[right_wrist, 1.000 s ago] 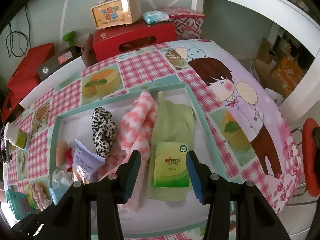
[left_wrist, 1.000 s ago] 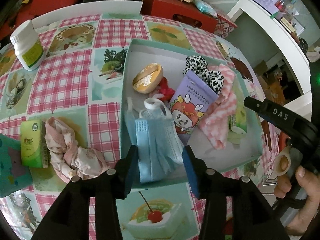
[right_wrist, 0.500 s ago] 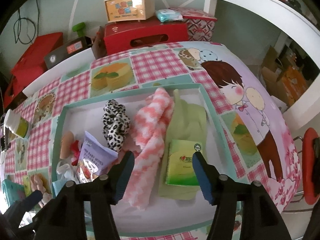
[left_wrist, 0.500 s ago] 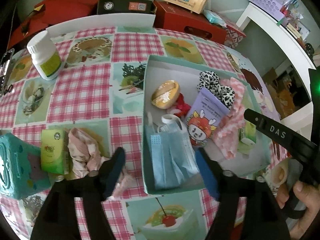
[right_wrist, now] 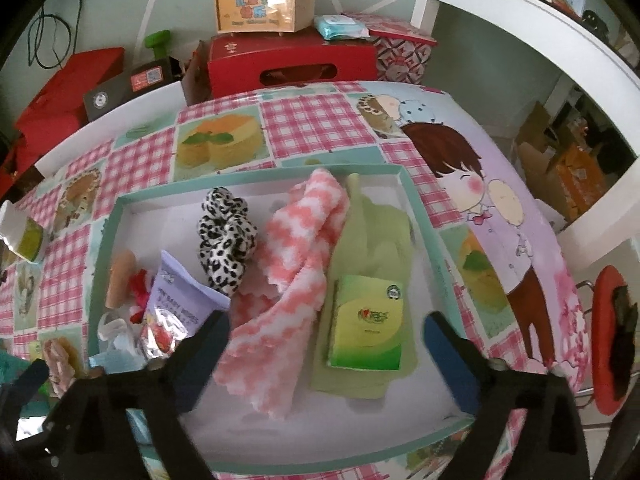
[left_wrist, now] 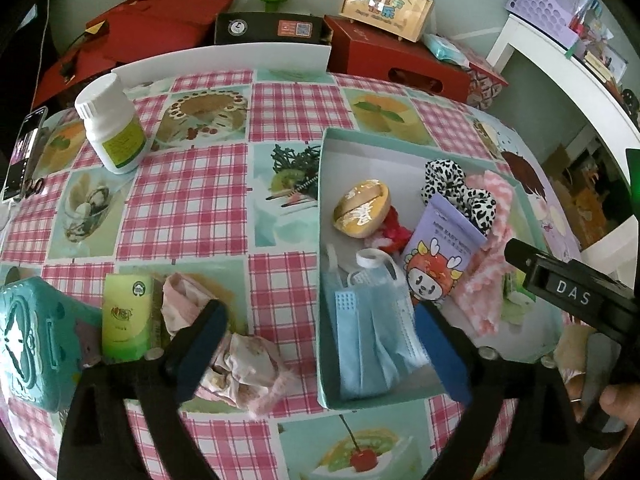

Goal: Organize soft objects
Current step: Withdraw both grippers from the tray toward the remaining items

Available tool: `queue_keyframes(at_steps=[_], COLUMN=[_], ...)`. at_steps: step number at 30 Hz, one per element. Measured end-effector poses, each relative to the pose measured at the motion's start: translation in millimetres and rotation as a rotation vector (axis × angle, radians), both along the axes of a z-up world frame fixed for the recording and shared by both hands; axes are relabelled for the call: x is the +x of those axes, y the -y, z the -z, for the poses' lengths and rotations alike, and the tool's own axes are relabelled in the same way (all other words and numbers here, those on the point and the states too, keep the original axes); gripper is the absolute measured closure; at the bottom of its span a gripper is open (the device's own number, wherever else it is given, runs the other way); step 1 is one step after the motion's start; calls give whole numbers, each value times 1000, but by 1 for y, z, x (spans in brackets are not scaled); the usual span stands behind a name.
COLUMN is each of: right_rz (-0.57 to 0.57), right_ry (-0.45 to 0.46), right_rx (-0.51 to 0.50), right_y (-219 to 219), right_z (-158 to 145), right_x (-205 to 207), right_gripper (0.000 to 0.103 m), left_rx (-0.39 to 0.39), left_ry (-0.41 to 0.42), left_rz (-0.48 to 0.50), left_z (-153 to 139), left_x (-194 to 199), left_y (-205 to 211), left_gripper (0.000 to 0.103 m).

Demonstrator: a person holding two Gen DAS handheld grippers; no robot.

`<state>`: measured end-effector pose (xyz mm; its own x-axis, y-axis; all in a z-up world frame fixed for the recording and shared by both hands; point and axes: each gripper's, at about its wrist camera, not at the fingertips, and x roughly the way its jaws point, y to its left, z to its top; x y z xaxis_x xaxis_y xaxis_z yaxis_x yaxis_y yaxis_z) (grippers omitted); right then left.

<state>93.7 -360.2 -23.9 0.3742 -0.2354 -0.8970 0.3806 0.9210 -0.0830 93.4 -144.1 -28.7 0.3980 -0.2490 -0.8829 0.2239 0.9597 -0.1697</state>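
A teal-rimmed box (left_wrist: 322, 184) (right_wrist: 105, 248) holds blue face masks (left_wrist: 372, 332), a purple wipes pack (left_wrist: 436, 256) (right_wrist: 176, 304), a leopard scrunchie (right_wrist: 226, 236), a pink-white cloth (right_wrist: 288, 280), a green cloth (right_wrist: 372, 240) and a green tissue pack (right_wrist: 366, 324). A crumpled pink floral cloth (left_wrist: 240, 356) and a second green tissue pack (left_wrist: 126, 316) lie on the table left of the box. My left gripper (left_wrist: 320, 352) is open and empty over the box's near left corner. My right gripper (right_wrist: 326, 356) is open and empty above the box's near side.
A white bottle (left_wrist: 112, 128) stands at the far left. A teal case (left_wrist: 28, 340) lies at the near left edge. A phone (left_wrist: 22, 152) lies far left. Red boxes (right_wrist: 292, 60) and a small wooden case (right_wrist: 264, 4) stand behind the table. A white shelf (right_wrist: 520, 20) is to the right.
Both grippers have opened wide and drawn back from the box. The left gripper has let go of the blue masks, which now lie in the box, and shifted left.
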Motion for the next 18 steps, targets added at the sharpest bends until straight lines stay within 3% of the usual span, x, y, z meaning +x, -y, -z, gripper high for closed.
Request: queue_keyframes(at_steps=[18], right_rz=[-25], right_ry=[-4], right_rx=[5], right_y=[-5], right_z=[3], right_x=[1], right_gripper=[0], left_rx=[-3], left_ry=[41], left_rz=[-17], left_z=[-5], left_x=[3], left_y=[-5], left_gripper=[0])
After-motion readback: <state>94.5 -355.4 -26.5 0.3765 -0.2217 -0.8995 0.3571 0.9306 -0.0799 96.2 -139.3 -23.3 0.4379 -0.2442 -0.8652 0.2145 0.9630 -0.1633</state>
